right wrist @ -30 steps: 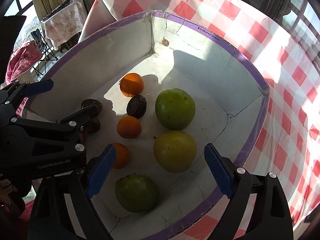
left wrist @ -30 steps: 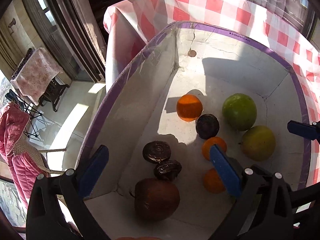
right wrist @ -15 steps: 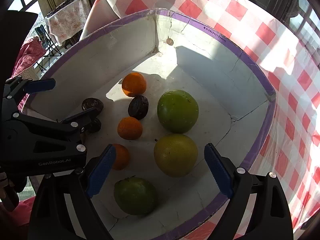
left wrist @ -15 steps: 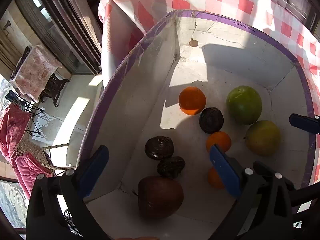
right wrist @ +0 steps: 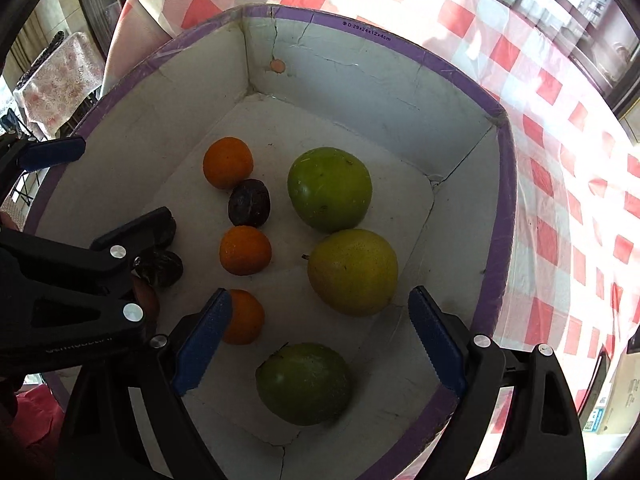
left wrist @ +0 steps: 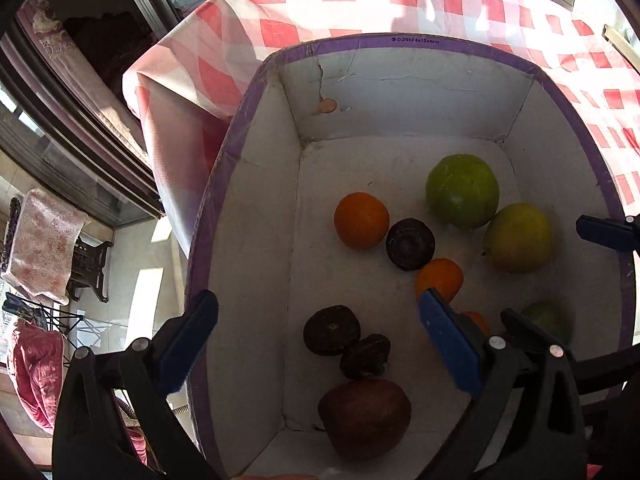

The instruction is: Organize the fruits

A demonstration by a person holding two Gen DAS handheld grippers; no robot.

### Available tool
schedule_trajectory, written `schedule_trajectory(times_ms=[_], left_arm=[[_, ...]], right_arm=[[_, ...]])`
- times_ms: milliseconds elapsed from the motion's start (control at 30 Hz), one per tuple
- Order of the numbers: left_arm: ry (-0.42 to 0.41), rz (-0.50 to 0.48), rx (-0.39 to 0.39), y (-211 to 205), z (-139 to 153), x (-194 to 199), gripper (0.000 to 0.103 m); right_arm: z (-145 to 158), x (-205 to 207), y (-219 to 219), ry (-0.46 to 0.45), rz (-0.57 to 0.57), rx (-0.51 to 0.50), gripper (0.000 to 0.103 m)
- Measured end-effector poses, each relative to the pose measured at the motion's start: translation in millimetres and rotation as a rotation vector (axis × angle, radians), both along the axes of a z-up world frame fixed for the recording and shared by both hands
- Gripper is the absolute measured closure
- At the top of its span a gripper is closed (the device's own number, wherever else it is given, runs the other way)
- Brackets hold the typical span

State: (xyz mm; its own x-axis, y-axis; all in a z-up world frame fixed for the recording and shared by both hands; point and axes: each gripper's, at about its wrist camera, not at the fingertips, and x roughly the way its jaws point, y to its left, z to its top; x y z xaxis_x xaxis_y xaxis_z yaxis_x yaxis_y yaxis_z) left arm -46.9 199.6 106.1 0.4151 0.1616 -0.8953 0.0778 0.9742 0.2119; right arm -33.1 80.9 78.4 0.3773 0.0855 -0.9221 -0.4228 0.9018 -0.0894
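Note:
A white box with a purple rim (left wrist: 400, 40) (right wrist: 360, 32) holds the fruit. In the left wrist view I see an orange (left wrist: 361, 220), a second orange (left wrist: 439, 278), three dark wrinkled fruits (left wrist: 410, 243) (left wrist: 331, 330) (left wrist: 366, 356) and a red-brown apple (left wrist: 364, 416). The right wrist view shows two green fruits (right wrist: 329, 188) (right wrist: 304, 382), a yellow-green fruit (right wrist: 353, 272) and a third orange (right wrist: 246, 316). My left gripper (left wrist: 318, 302) hangs open above the box's left side. My right gripper (right wrist: 320, 294) is open above the right side. Neither holds anything.
The box sits on a red-and-white checked tablecloth (right wrist: 560, 160) near the table's left edge (left wrist: 160, 92). Beyond that edge lie a tiled floor, a small cloth-covered stand (left wrist: 44, 248) and pink bedding (left wrist: 36, 376). A cardboard carton (right wrist: 616, 400) is at the lower right.
Both grippers have pulled back and tilted, so more of the box's far wall and the tablecloth shows. The sunlit patch on the box floor is gone. The fruits have not moved.

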Motion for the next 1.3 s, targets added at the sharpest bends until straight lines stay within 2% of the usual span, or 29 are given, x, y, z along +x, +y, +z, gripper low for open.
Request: schedule_trajectory(times_ms=[400,633,1033,1300], left_arm=[[0.000,-0.069,-0.012,-1.9,-0.9,-0.5,0.003],[0.002,-0.089,-0.032,-2.3,-0.3,-2.6,0.003],[0.045,-0.131,-0.144,-7.8,4.9,-0.5,0.003],[0.058,-0.095,-0.146,-2.3,5.1,6.2,0.003]], right_arm=[[1.4,-6.3,1.4,-0.024,-0.069,-0.029,0.017],[2.1,-7.4,3.6,-0.043,-0.043,-0.064,0.017],[-3.3,-0.7,5.8,-0.063,-0.001,-0.121,0.017],[-5.8,1.9,7.2,-0.057,-0.002,-0.123,0.017]])
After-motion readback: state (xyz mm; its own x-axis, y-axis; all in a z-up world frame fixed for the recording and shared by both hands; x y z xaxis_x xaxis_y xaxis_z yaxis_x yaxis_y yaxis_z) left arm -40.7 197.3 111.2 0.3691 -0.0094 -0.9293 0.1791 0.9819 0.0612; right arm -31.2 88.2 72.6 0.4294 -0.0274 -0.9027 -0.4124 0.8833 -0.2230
